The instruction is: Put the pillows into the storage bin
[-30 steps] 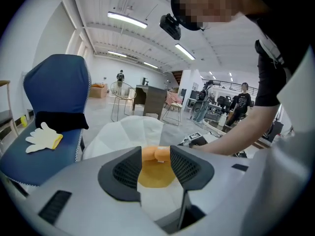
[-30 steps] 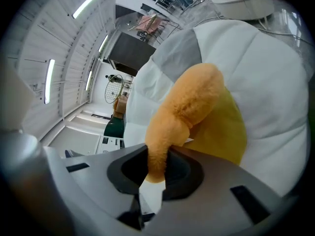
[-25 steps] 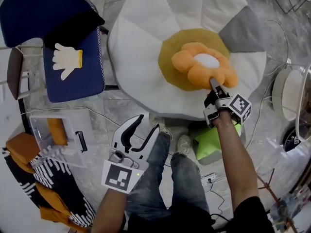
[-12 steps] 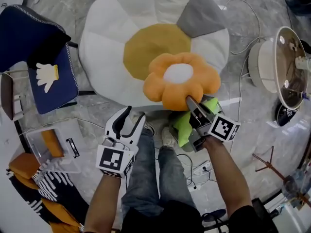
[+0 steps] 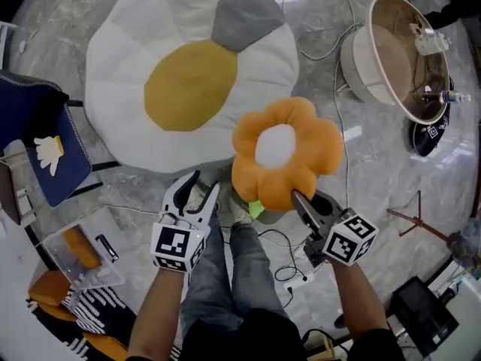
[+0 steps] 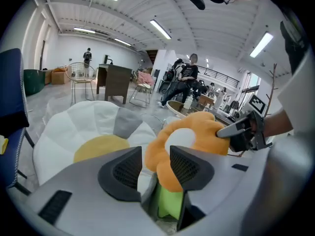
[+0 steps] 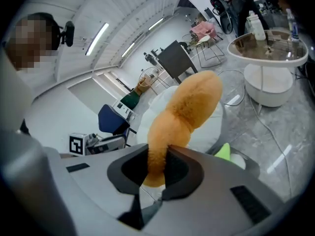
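Note:
An orange flower pillow (image 5: 282,153) with a white centre hangs in the air in front of me. My right gripper (image 5: 301,198) is shut on its lower petal, which the right gripper view shows pinched between the pads as the pillow (image 7: 184,112) rises from the gripper (image 7: 160,168). My left gripper (image 5: 197,186) is open and holds nothing. In its own view the left gripper (image 6: 155,168) frames the flower pillow (image 6: 192,132) and a green pillow (image 6: 170,203) farther off. The green pillow (image 5: 255,209) peeks out under the flower. A clear plastic bin (image 5: 75,250) with an orange item inside sits on the floor at lower left.
A large daisy-shaped beanbag (image 5: 188,74) fills the upper left. A blue chair (image 5: 45,153) stands at the left edge and a round beige table (image 5: 398,51) at upper right. Cables (image 5: 285,247) trail over the marble floor. Patterned cushions (image 5: 83,314) lie at the lower left.
The right gripper has lifted the flower pillow off the beanbag and drawn it toward my body. The left gripper has stayed open, and the scene has shifted left in the head view.

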